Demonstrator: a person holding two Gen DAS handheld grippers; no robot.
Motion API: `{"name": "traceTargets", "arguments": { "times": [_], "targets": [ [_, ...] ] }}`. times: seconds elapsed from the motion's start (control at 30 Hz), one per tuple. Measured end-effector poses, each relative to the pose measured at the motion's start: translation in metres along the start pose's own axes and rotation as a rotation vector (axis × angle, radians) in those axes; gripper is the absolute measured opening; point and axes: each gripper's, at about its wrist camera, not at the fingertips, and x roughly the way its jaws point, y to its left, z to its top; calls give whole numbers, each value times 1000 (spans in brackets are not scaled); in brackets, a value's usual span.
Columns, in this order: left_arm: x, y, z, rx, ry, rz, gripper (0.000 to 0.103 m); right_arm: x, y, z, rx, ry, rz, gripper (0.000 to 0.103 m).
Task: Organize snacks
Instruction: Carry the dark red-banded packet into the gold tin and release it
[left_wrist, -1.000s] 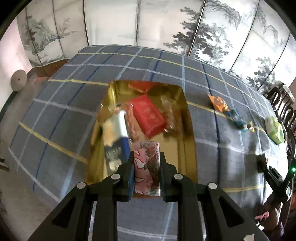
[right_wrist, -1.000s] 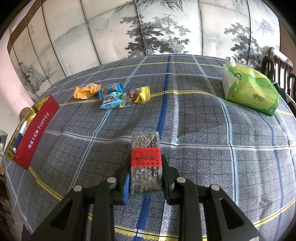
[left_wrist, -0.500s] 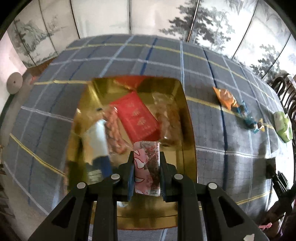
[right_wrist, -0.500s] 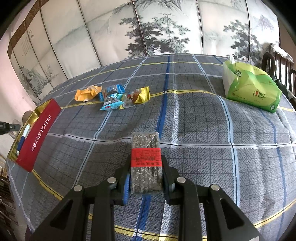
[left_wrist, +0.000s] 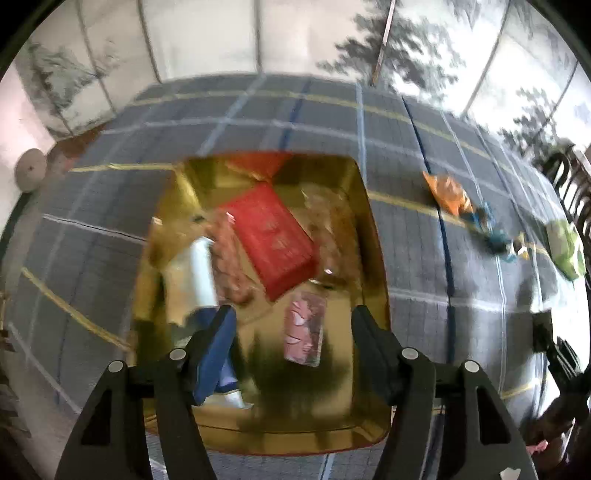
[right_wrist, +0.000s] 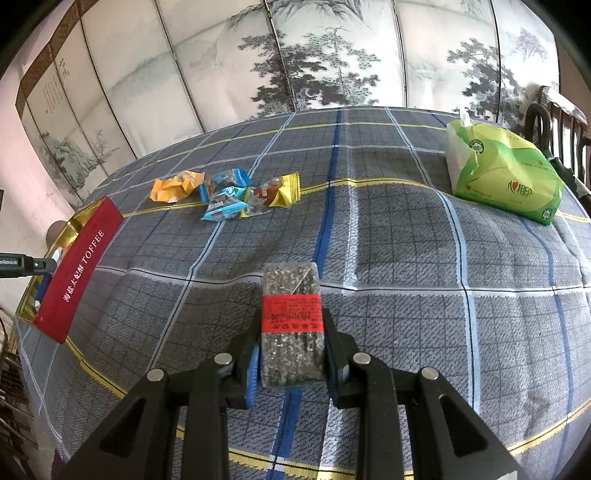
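Observation:
In the left wrist view my left gripper (left_wrist: 293, 325) hangs over a gold tin (left_wrist: 376, 266), its jaws opening. A pink-wrapped snack (left_wrist: 304, 328) lies free between the fingers, down in the tin, with neither pad touching it. The tin also holds a red packet (left_wrist: 273, 236), a white and blue packet (left_wrist: 195, 273) and other wrapped snacks. In the right wrist view my right gripper (right_wrist: 291, 325) is shut on a dark seed bar with a red label (right_wrist: 291, 306), held above the checked tablecloth (right_wrist: 406, 240).
Several loose wrapped sweets (right_wrist: 225, 192) lie in a cluster on the cloth at the far left. A green tissue pack (right_wrist: 502, 173) sits at the far right. The red-sided tin (right_wrist: 77, 273) marked TOFFEE stands at the left table edge. A painted folding screen (right_wrist: 325, 51) backs the table.
My left gripper has moved in over the tin and its fingers have spread wide, letting go of the pink-wrapped snack, which now lies in the tin. The right gripper and its bar have kept still.

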Motion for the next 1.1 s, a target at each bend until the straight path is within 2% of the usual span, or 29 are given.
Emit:
{"name": "traceTargets", "arguments": {
  "times": [0.1, 0.27, 0.47, 0.63, 1.1],
  "targets": [
    [-18, 8, -8, -20, -45, 50, 74, 1, 0, 1, -2, 1, -2, 27],
    [-35, 24, -29, -63, -66, 119, 75, 1, 1, 1, -2, 0, -3, 27],
    [-45, 44, -64, -130, -53, 132, 75, 1, 3, 0, -4, 3, -14, 27],
    [-45, 51, -83, -132, -30, 134, 75, -1, 4, 3, 64, 26, 47, 27],
    [-53, 56, -100, -111, -33, 99, 75, -21, 57, 23, 58, 17, 174, 27]
  ]
}}
